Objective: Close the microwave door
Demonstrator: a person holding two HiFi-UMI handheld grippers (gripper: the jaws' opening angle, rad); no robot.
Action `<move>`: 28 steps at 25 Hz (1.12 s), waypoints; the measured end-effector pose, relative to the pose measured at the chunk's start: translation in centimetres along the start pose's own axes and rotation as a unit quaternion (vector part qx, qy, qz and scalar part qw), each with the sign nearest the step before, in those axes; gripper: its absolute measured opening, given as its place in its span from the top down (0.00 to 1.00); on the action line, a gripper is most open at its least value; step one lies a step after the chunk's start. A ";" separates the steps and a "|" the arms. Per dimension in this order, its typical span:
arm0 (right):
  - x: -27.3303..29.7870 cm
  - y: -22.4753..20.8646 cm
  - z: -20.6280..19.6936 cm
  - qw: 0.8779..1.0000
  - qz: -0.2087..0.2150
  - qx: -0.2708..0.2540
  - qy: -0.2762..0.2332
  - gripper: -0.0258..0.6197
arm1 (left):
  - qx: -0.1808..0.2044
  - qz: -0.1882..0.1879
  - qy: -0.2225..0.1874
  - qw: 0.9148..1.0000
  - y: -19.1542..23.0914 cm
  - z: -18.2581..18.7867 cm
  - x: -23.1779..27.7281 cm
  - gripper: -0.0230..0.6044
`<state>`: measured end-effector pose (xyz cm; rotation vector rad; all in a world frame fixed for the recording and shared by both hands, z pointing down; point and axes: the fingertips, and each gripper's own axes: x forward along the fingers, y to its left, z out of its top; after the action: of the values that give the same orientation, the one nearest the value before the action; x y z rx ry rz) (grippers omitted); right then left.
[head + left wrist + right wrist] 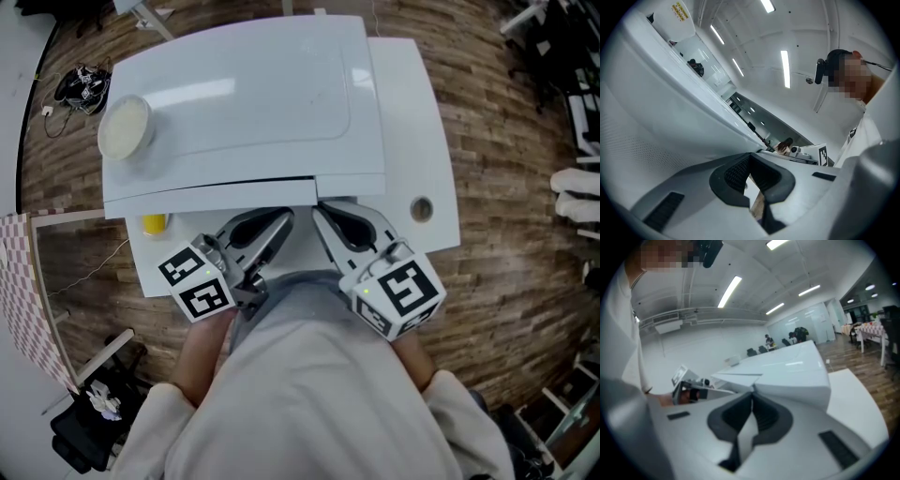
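**Legible text: none.**

- **Yellow label** (679, 11): stuck on a white panel (665, 29) at the upper left of the left gripper view. It carries lines of dark print, too small and too skewed to read.
- **Left marker cube** (197, 281) and **right marker cube** (398, 295): the faces bear black-and-white square code patterns, which are neither letters nor numerals.

No brand name, number or sign can be made out elsewhere in any view.

This is looking like an open-plan office: long white ceiling strip lights (730, 290) are glowing above the white rectangular table (412, 98), dark office chairs (751, 352) are standing beyond it, and brown wood-plank flooring (506, 234) is spreading around it.
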<state>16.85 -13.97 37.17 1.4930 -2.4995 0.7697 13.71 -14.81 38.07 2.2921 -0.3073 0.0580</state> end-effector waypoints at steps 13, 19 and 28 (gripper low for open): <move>1.7 2.0 1.0 1.000 0.016 -0.014 -0.021 0.92 | 0.005 0.018 -0.021 1.000 -0.3 0.8 -0.1 0.94; 1.5 2.3 1.2 0.999 0.006 -0.004 -0.035 0.92 | 0.010 0.016 -0.017 1.000 -0.9 0.5 -1.0 0.94; 0.1 4.1 2.3 0.997 -0.029 0.000 -0.073 0.92 | 0.051 0.010 -0.010 0.999 -2.3 1.6 -2.6 0.94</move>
<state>13.64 -13.64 33.75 1.6698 -2.5457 0.6738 11.63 -13.96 34.89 2.3915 -0.3453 0.0634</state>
